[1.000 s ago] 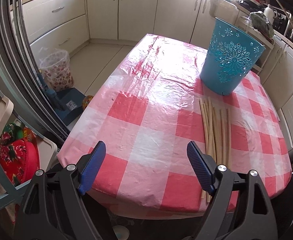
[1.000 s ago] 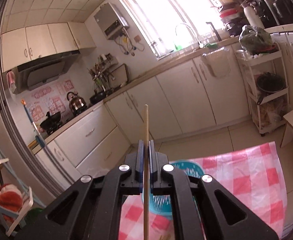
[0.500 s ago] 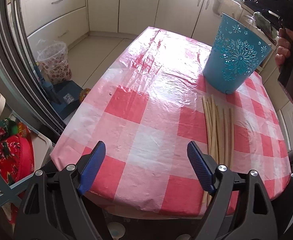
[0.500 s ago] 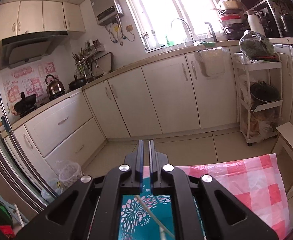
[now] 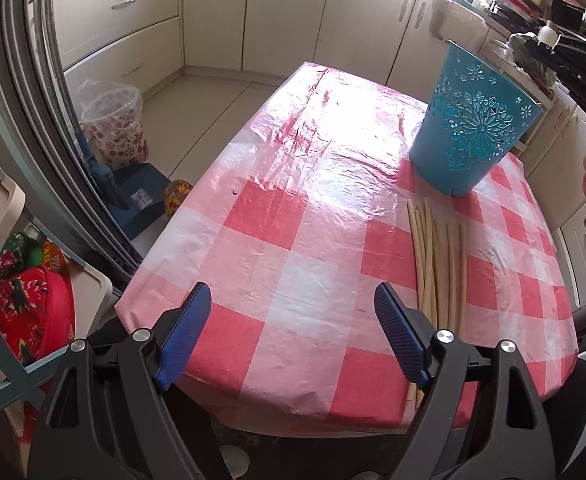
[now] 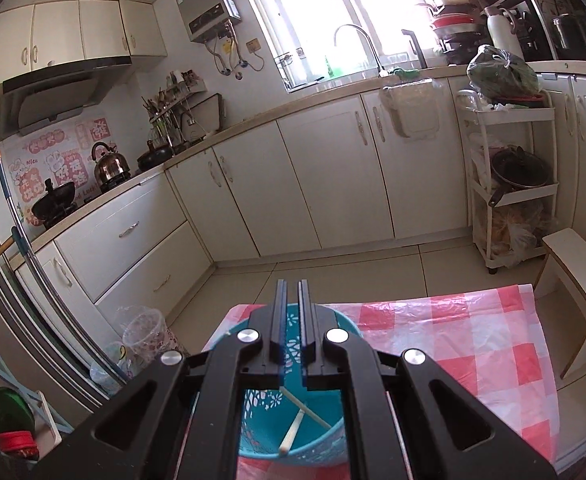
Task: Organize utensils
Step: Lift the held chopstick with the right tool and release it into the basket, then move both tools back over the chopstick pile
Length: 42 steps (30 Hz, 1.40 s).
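We saw the left gripper [image 5: 287, 336] spread wide over the table [image 5: 277, 216], the right gripper [image 6: 291, 322] nearly closed, empty, above the basket [image 6: 325, 446]; its frame hid part of two chopsticks [image 6: 293, 432] inside, perhaps more. Loose chopsticks [image 5: 437, 260] lay beside the basket.

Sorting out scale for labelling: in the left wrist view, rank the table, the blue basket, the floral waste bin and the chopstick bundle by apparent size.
1. table
2. blue basket
3. chopstick bundle and floral waste bin: these look alike in extent, and the bin sits farther away, so unranked.

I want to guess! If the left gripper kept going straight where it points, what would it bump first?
Probably the red-and-white checked plastic tablecloth: the open left gripper points down at a bare patch, left of the wooden chopsticks. Depth is unclear.
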Available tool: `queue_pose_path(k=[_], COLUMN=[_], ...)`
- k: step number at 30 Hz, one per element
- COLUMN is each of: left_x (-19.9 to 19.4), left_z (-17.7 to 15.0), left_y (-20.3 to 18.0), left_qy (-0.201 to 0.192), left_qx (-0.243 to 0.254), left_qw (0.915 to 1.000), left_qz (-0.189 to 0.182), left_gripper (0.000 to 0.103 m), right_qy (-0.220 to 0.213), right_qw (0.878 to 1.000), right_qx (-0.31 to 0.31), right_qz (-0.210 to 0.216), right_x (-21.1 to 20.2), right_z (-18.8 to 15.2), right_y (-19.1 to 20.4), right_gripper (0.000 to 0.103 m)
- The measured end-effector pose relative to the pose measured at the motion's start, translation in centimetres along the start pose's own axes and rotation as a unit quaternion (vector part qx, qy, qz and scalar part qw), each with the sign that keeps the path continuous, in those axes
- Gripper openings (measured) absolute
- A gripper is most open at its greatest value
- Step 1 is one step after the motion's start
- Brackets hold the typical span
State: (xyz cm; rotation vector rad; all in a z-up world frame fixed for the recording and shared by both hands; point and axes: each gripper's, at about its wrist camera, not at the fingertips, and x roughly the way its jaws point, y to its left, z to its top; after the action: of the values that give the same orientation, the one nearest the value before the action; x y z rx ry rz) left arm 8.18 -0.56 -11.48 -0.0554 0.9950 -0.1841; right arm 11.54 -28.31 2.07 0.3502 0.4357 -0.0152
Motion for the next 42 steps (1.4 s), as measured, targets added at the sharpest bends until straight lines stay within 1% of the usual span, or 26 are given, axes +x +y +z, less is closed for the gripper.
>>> queue_pose_path(k=[2,5,6,8,9,11,13,16,18,22,24,26,29,35,42], left_x=[-0.1,-0.6,-1.1,-2.3,-2.9,-4.3,-5.7,-7.2,-8.1,-9.9,-10.6,-11.2,-11.5,-11.5,-10.5], left_z=[-0.1,-0.1,-0.1,0.1,0.1,0.2,0.2,0.0,-0.3,-1.0,-1.3,-1.7,-2.2,-3.3,-3.9], left_y=[0.0,0.0,0.0,0.0,0.0,0.0,0.0,-0.1,-0.2,-0.3,0.0,0.4,1.0,2.5,4.2], left_qy=[-0.001,-0.003,-0.01,-0.024,-0.031,-0.049,-0.067,-0.079,-0.085,-0.097,-0.102,-0.104,-0.101,-0.086,-0.064], left_qx=[0.001,0.004,0.006,0.01,0.011,0.014,0.018,0.02,0.024,0.029,0.028,0.023,0.016,0.004,-0.012], left_qw=[1.0,1.0,0.9999,0.9995,0.9993,0.9985,0.9973,0.9965,0.9961,0.9948,0.9944,0.9943,0.9947,0.9963,0.9976], left_qz=[0.002,0.005,0.008,0.015,0.016,0.02,0.024,0.016,0.011,0.003,0.001,-0.001,-0.002,0.003,0.024], left_gripper=[0.08,0.08,0.08,0.08,0.08,0.08,0.083,0.083,0.083,0.084,0.084,0.084,0.085,0.085,0.085], right_qy=[0.002,-0.014,-0.02,-0.024,-0.021,-0.004,0.027,0.071,0.094,0.131,0.141,0.148,0.161,0.189,0.229], right_qw=[1.0,1.0,1.0,0.999,0.999,0.999,0.998,0.995,0.992,0.987,0.986,0.984,0.982,0.976,0.966], right_qx=[-0.002,0.0,0.001,0.007,0.009,0.008,0.002,-0.009,-0.002,0.021,0.021,0.019,0.009,-0.023,-0.062], right_qz=[0.001,-0.004,-0.009,-0.024,-0.032,-0.051,-0.064,-0.075,-0.081,-0.089,-0.092,-0.094,-0.099,-0.108,-0.105], right_x=[-0.8,-2.9,-3.8,-5.4,-6.2,-7.5,-8.4,-9.6,-10.1,-11.0,-11.3,-11.5,-11.4,-9.4,-6.4], right_z=[-0.5,-1.7,-2.3,-3.7,-4.6,-6.9,-9.4,-13.2,-15.2,-17.9,-18.4,-18.7,-19.1,-20.7,-22.3], right_y=[-0.1,-0.3,-0.4,-0.7,-0.9,-1.0,-0.8,-0.5,-0.6,-0.8,-0.5,0.0,0.8,3.0,5.1], right_gripper=[0.016,0.022,0.023,0.029,0.031,0.036,0.039,0.04,0.041,0.041,0.042,0.047,0.049,0.049,0.049])
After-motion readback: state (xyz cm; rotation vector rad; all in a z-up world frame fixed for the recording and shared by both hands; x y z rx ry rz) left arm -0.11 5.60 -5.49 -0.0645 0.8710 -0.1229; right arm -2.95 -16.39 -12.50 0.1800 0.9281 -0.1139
